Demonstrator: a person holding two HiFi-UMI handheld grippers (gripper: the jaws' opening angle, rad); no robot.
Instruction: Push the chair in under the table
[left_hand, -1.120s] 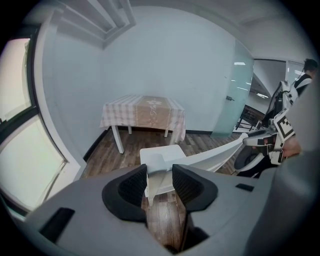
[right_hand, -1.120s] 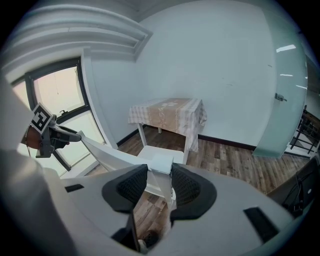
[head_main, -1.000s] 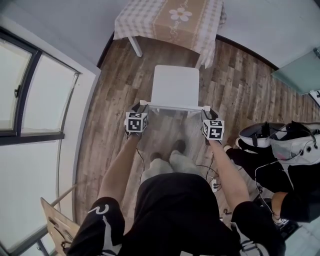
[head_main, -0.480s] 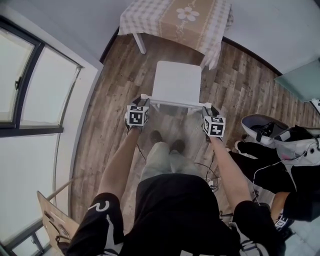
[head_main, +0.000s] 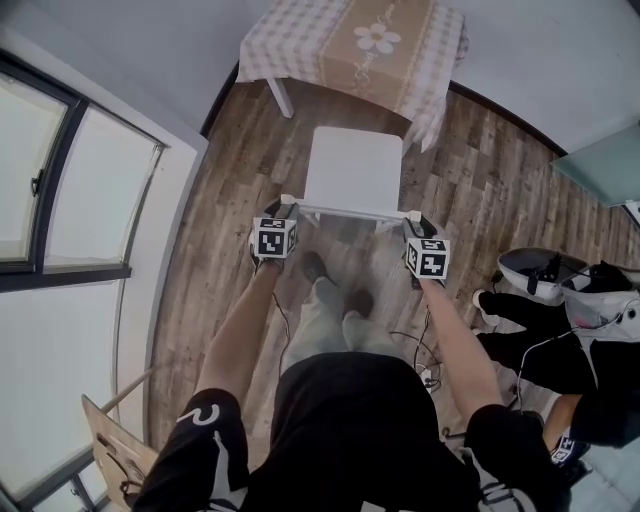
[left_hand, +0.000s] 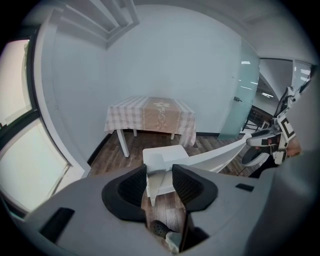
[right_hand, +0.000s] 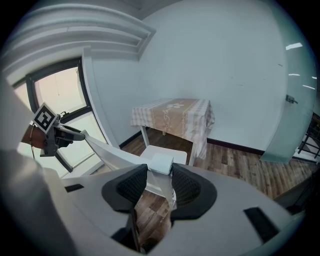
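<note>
- Head view: my left gripper (head_main: 282, 214) and my right gripper (head_main: 413, 224) each sit on an upper corner of the white chair (head_main: 353, 170) back, one at either end of the top rail.
- The chair stands on the wood floor (head_main: 480, 180), its seat facing the table (head_main: 300, 40) and just short of it, not yet under it. The far right corner of the seat lies near the hanging corner of the checked tablecloth (head_main: 425, 95).
- My feet are close behind the chair, between my two arms. A window (head_main: 70, 190) runs along my left, and bags (head_main: 560, 290) lie on the floor to my right.
- Left gripper view: my jaws stand narrow, clamped on the left end of the chair's back rail, which fills the gap between the pads (left_hand: 134, 185). The rail runs off to the right towards my other gripper. The table stands ahead against the pale wall (left_hand: 165, 60).
- Right gripper view: the jaws are likewise narrow and closed on the right corner of the back rail. The rail stretches off to the left, where my left gripper holds its other end by the window. The seat lies beyond my jaws, with the table just past it.
</note>
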